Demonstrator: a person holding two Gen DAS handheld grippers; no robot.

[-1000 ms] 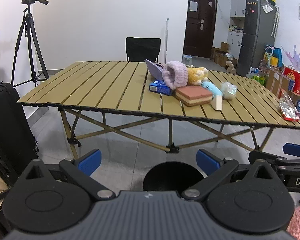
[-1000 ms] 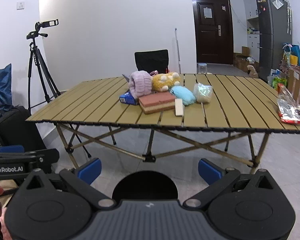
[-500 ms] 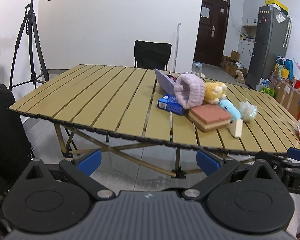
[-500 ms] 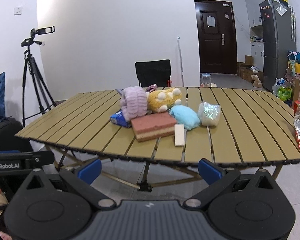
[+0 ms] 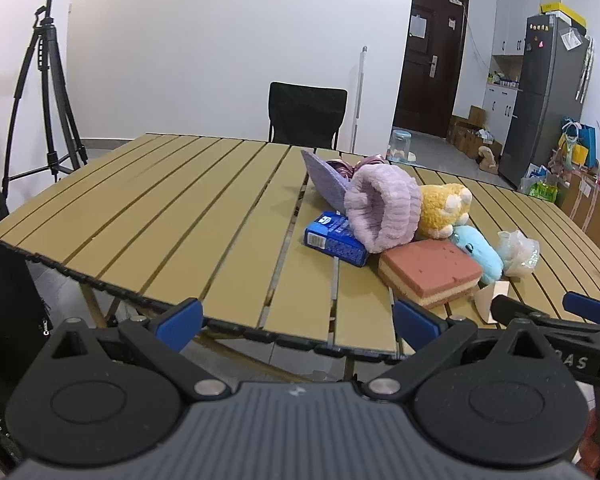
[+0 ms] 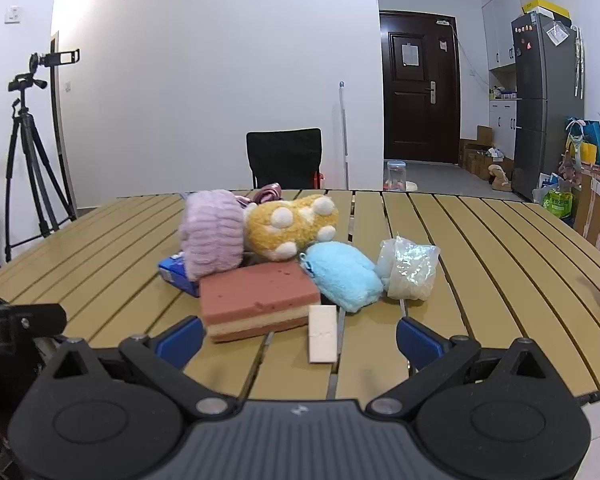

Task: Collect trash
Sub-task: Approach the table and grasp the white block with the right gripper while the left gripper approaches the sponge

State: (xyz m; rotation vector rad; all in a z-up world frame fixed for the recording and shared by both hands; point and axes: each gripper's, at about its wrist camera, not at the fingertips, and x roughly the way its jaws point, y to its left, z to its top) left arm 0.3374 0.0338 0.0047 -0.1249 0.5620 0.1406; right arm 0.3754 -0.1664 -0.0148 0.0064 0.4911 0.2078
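Both our grippers, left (image 5: 296,318) and right (image 6: 298,338), hang spread and empty at the table (image 6: 480,240) edge, so we judge this the approach; next, the right should reach for the white wrapper (image 6: 322,333) beside the sponge (image 6: 260,300)

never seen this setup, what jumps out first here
A heap of soft things sits mid-table: a purple fuzzy roll, a yellow plush toy, a blue plush and a pink sponge block in front. Both grippers, left and right, hover open at the table's near edge.
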